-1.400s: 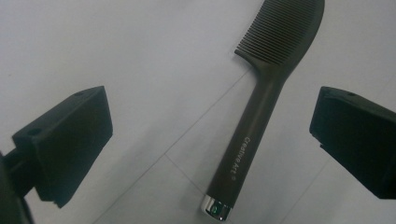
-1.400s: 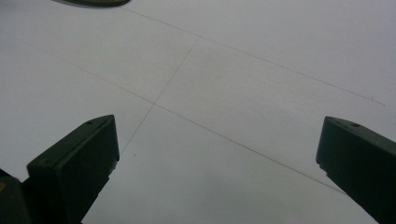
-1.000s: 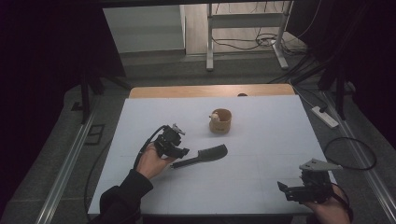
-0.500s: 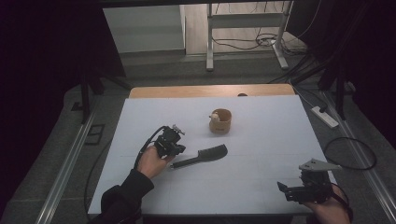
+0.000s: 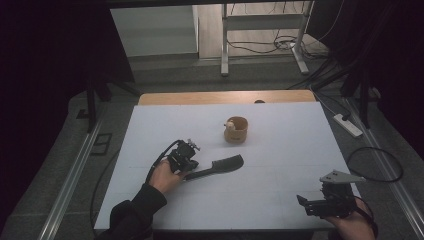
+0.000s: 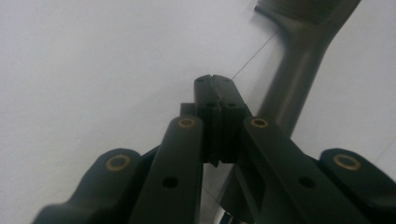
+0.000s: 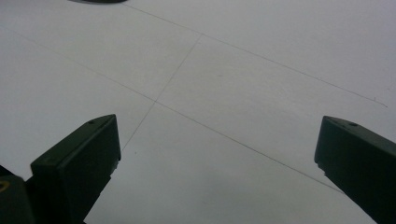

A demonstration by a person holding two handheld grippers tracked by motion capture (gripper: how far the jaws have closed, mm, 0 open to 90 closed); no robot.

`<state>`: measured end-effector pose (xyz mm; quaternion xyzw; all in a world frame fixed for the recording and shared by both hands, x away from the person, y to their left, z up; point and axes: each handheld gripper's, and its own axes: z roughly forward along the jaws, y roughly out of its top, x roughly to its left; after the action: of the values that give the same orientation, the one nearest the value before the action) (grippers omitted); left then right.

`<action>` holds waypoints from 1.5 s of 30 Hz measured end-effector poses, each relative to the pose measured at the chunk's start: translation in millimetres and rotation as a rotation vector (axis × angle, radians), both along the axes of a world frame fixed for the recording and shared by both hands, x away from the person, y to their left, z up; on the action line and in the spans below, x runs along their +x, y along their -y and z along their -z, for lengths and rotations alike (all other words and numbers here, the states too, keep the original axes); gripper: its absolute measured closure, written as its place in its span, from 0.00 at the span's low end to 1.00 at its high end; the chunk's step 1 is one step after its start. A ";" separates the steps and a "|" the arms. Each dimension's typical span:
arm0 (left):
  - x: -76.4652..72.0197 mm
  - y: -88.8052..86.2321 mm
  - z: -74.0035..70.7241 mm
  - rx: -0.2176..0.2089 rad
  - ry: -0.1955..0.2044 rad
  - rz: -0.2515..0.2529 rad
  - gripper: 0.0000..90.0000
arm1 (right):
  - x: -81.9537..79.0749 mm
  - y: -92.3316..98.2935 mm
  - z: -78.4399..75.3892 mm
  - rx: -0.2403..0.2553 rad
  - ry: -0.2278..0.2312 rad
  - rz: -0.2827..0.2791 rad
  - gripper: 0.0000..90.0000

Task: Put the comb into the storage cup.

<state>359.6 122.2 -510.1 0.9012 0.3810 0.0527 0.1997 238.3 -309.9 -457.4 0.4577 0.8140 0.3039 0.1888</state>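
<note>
A small round wooden cup (image 5: 236, 129) stands on the white table (image 5: 280, 150), a power strip (image 5: 349, 125) on the floor beside it.

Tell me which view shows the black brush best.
The high view: the whole black brush lies flat on the white table, its handle end at the left gripper. The left gripper view gives its handle close up beside the shut jaws; the right gripper view catches a dark sliver.

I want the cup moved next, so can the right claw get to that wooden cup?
Probably yes. The right claw stands open near the right corner, with bare table between it and the wooden cup; the brush lies left of that path.
</note>
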 end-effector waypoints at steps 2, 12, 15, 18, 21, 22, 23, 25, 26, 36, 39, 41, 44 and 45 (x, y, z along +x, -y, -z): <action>-0.5 0.1 1.3 -0.006 -0.013 0.003 0.98 | 0.0 0.0 0.0 0.000 0.000 -0.001 0.00; -6.9 0.5 1.6 -0.023 -0.053 0.001 0.98 | -0.2 0.1 -0.1 0.000 0.002 -0.003 0.00; -10.1 1.3 1.6 -0.028 -0.059 -0.001 0.98 | -0.2 0.1 -0.1 -0.001 0.003 -0.003 0.01; -14.0 2.2 1.5 -0.035 -0.074 -0.001 0.98 | -0.3 0.1 -0.2 -0.001 0.003 -0.004 0.01; -17.2 3.3 1.5 -0.038 -0.082 -0.003 0.98 | -0.4 0.1 -0.2 -0.001 0.004 -0.005 0.01; -18.2 3.7 1.4 -0.039 -0.084 -0.005 0.98 | -0.5 0.1 -0.2 -0.001 0.004 -0.005 0.01; -18.8 3.8 1.4 -0.040 -0.086 -0.003 0.98 | -0.5 0.0 -0.2 -0.001 0.004 -0.005 0.01; -20.3 4.3 1.5 -0.044 -0.092 -0.005 0.98 | -0.6 -0.1 -0.2 -0.001 0.004 -0.005 0.01; -20.3 4.3 1.5 -0.044 -0.092 -0.005 0.98 | -0.6 -0.1 -0.2 -0.001 0.004 -0.005 0.01; -27.4 9.1 0.9 -0.044 -0.103 -0.005 0.98 | -0.9 -0.3 -0.2 -0.003 0.007 -0.007 0.01; -29.3 11.2 0.4 -0.036 -0.104 -0.001 0.98 | -0.9 -0.3 -0.2 -0.003 0.008 -0.007 0.01; -31.1 13.8 0.0 -0.029 -0.102 0.007 0.98 | -1.0 -0.4 -0.3 -0.004 0.008 -0.007 0.01; -31.1 14.2 -0.2 -0.026 -0.103 0.007 0.98 | -0.9 -0.4 -0.2 -0.004 0.007 -0.007 0.01; -30.8 13.7 0.0 -0.031 -0.105 0.005 0.98 | -0.9 -0.4 -0.2 -0.004 0.007 -0.007 0.01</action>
<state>328.9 108.5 -510.0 0.9005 0.3895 -0.0011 0.1933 237.4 -309.5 -457.1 0.4534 0.8155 0.3046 0.1915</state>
